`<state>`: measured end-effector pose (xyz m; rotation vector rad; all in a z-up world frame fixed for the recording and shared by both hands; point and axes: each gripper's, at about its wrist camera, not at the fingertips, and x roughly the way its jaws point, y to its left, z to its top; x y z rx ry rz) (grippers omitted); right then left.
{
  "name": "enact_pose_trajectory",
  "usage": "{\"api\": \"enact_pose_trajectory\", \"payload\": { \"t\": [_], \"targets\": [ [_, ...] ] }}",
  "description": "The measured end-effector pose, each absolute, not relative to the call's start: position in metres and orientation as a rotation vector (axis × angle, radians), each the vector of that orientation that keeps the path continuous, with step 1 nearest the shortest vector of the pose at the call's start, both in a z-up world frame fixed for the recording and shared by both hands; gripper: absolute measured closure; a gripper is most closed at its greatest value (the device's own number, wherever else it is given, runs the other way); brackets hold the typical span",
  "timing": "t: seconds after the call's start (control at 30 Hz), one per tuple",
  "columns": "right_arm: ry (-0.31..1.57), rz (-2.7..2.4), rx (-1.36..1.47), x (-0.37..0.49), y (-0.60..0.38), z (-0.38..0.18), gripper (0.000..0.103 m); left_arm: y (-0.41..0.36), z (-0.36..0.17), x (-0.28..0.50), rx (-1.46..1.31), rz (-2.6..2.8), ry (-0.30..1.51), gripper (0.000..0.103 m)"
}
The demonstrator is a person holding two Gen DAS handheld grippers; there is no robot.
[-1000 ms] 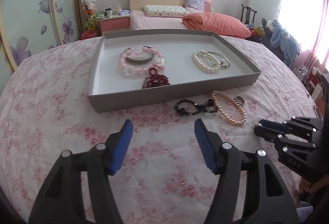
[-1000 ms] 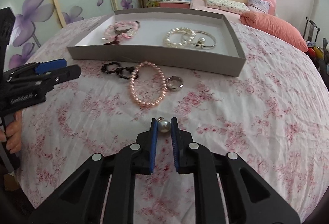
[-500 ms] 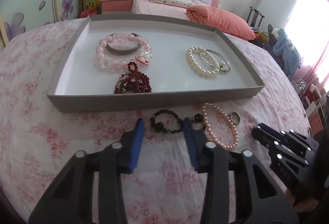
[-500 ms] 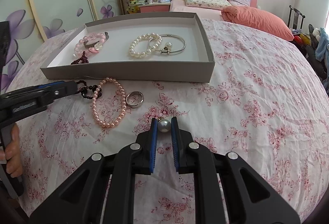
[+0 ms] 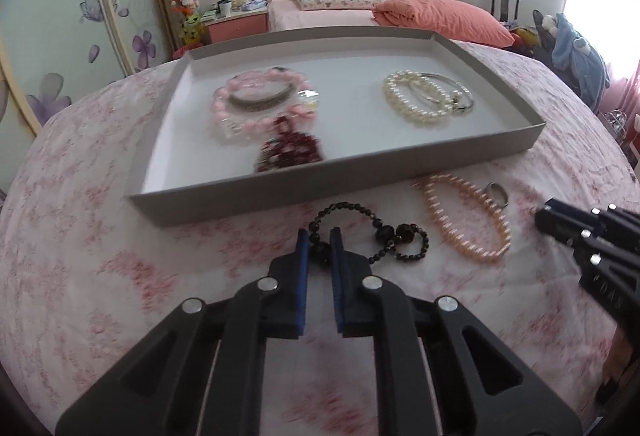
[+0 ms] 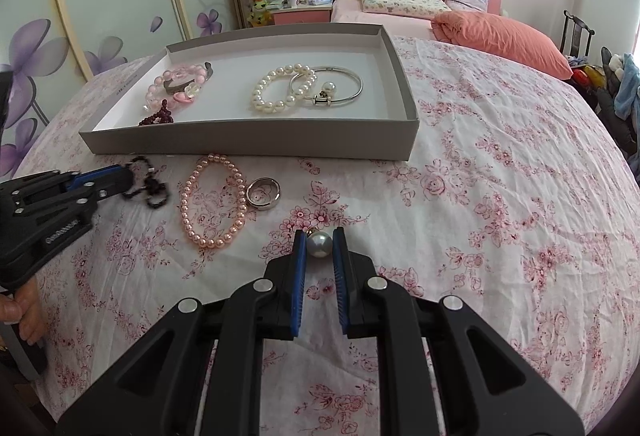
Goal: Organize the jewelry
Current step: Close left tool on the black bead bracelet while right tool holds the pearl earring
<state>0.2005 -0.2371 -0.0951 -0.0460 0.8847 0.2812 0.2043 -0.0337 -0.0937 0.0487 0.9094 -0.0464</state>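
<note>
On the flowered bedspread [image 6: 500, 163], nearest the right camera, the right tool [image 6: 319, 246] pinches a pearl earring [image 6: 319, 244] between its blue pads, lifted for carrying. Beside it, the left tool [image 5: 319, 250] is pressed onto a black bead bracelet [image 5: 372, 232], gripping one loop so it can be raised. Just past them lie a pink pearl bracelet [image 6: 212, 201] and a silver ring [image 6: 263, 193], not yet sorted. Farther off, the grey tray [image 6: 248, 145] already holds a white pearl bracelet [image 6: 280, 91], a silver bangle [image 6: 340, 89], pink beads [image 6: 176, 85] and dark red beads [image 5: 290, 153], apparently grouped by colour.
</note>
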Motion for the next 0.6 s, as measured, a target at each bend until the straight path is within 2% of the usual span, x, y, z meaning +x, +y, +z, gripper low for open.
{"api": "enact_pose_trajectory", "payload": {
  "t": [0.3, 0.6],
  "targets": [
    [0.899, 0.272, -0.066, 0.214, -0.23, -0.094, 0.089, 0.026, -0.092, 0.186, 0.02, 0.052, 0.915, 0.092],
    [0.882, 0.257, -0.064, 0.218, -0.228, -0.095, 0.089, 0.031, -0.091, 0.181, 0.0, 0.053, 0.896, 0.091]
  ]
}}
